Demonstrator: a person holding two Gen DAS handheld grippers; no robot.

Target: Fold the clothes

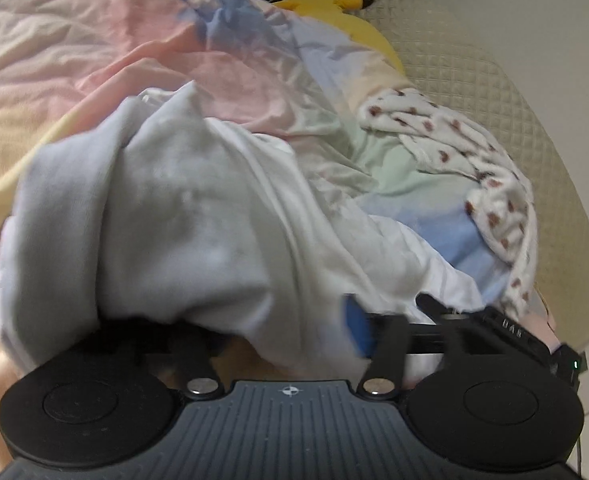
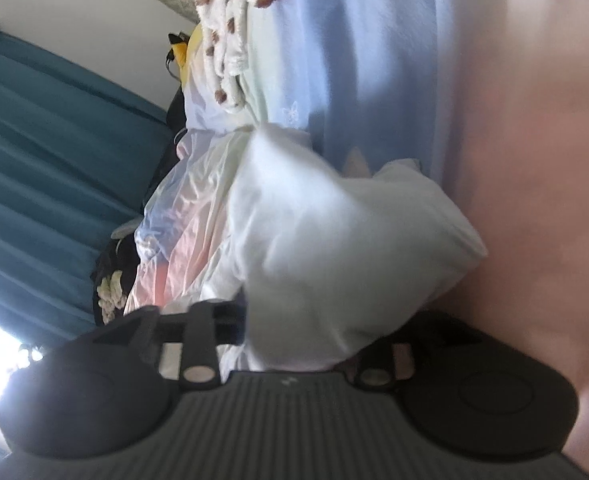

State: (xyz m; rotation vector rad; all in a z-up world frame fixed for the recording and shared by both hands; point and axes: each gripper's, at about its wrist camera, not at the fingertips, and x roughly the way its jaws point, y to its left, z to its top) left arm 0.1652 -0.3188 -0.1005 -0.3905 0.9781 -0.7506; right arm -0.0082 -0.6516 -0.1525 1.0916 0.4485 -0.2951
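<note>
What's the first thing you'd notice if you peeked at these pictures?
A big white garment bunched up right in front of both grippers, filling the middle of each view. Behind it lies a pastel rainbow bedsheet, with a white spotted blanket on the right and a yellow plush toy at the far end.

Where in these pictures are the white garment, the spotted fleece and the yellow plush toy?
White garment (image 1: 198,216): left wrist view, on its bunched middle.
Spotted fleece (image 1: 466,160): left wrist view, on its rumpled middle, lying on the bedding.
Yellow plush toy (image 1: 326,3): left wrist view, on its body near the black-tipped ear.
</note>
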